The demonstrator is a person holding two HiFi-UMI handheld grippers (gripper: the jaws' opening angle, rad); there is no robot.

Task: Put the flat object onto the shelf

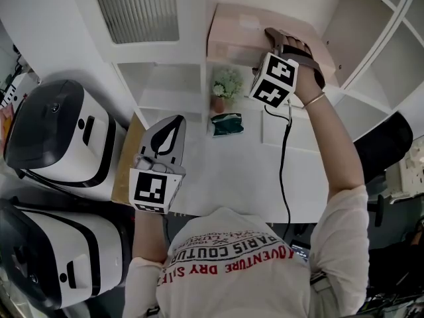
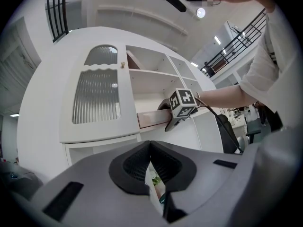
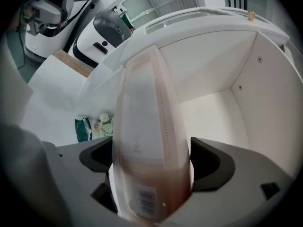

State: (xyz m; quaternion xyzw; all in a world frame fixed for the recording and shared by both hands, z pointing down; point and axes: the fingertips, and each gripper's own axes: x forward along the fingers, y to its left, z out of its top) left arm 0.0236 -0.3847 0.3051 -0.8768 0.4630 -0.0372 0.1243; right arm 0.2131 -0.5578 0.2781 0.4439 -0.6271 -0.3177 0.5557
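The flat cardboard box [image 3: 147, 126] lies in an upper compartment of the white shelf unit [image 3: 222, 103], its near end sticking out past the shelf's front edge. That end sits between the jaws of the right tongs [image 3: 152, 167], which stand spread wide on either side of it and do not clamp it. The left tongs [image 1: 165, 134] hang level over the counter [image 1: 305, 171], well apart from the box, jaws together and empty. On the counter below the shelf sit a small potted plant [image 1: 225, 88] and a green packet [image 1: 227, 124].
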